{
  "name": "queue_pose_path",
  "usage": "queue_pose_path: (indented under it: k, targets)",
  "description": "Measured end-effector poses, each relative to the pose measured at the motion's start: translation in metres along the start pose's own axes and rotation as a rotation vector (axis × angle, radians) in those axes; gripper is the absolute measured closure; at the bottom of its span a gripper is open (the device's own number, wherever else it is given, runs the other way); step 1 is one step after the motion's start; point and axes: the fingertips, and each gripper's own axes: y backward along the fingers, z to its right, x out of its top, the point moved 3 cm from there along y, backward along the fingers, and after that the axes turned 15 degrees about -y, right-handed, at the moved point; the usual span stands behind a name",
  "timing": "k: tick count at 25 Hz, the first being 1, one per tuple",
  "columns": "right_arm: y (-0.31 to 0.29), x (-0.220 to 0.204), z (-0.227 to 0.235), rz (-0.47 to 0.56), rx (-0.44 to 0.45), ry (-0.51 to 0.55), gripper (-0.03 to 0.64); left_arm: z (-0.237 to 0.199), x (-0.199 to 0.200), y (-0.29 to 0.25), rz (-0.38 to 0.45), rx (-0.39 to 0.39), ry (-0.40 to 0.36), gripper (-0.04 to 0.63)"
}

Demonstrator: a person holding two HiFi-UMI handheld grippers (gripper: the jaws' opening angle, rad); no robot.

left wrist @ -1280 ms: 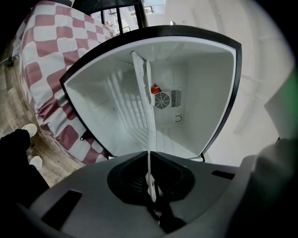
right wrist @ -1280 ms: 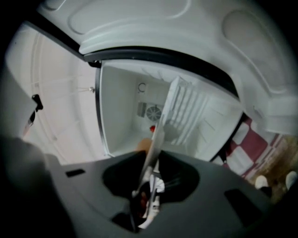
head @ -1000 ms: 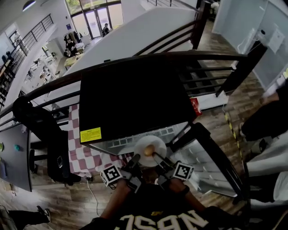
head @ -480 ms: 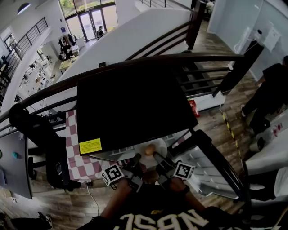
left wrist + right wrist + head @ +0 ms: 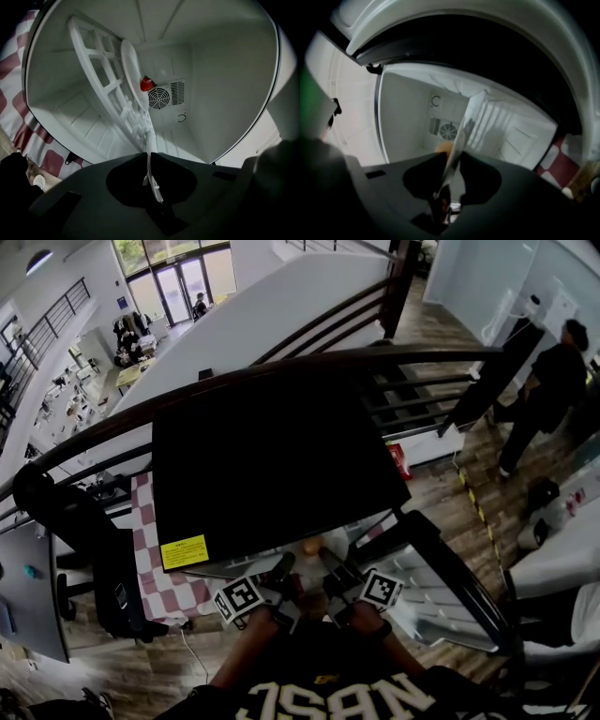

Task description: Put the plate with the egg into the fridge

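open fridge (image 5: 225,70), strawberry plate (image 5: 130,65) on shelf (image 5: 101,91)

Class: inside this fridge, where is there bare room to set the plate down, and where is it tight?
The white lattice shelf looks bare up to the back wall's fan vent, and the compartment beneath it shows nothing either. It is tight only at the front, where the left gripper and right gripper clamp the plate.

Prob. office bldg atrium: mezzanine railing (image 5: 309,362), desks (image 5: 128,374) below, glass entry doors (image 5: 180,282).
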Motion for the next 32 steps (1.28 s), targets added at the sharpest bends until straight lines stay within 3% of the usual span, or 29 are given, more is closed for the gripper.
queue_pose_path:
  k: [6, 10, 16, 22, 27, 32]
  targets:
    - [0.001, 0.012, 0.011, 0.076, -0.032, -0.073, 0.526, -0.002, -0.003, -0.008, -0.019, 0.016, -0.014, 0.561]
    - [0.003, 0.02, 0.017, 0.101, -0.088, -0.049, 0.528, -0.003, -0.004, -0.01, -0.012, 0.008, -0.002, 0.561]
    - [-0.006, 0.026, 0.015, 0.11, -0.057, -0.058, 0.532, -0.003, -0.001, -0.013, -0.003, -0.008, 0.042, 0.561]
    - [-0.009, 0.03, 0.022, 0.12, -0.092, -0.068, 0.532, -0.005, -0.001, -0.013, 0.005, -0.011, 0.044, 0.561]
    - [-0.018, 0.035, 0.018, 0.101, -0.051, -0.053, 0.531, -0.005, -0.001, -0.014, 0.013, -0.012, 0.05, 0.561]
    - [-0.017, 0.033, 0.019, 0.093, -0.066, -0.023, 0.529, -0.006, -0.001, -0.012, 0.026, -0.014, 0.057, 0.561]
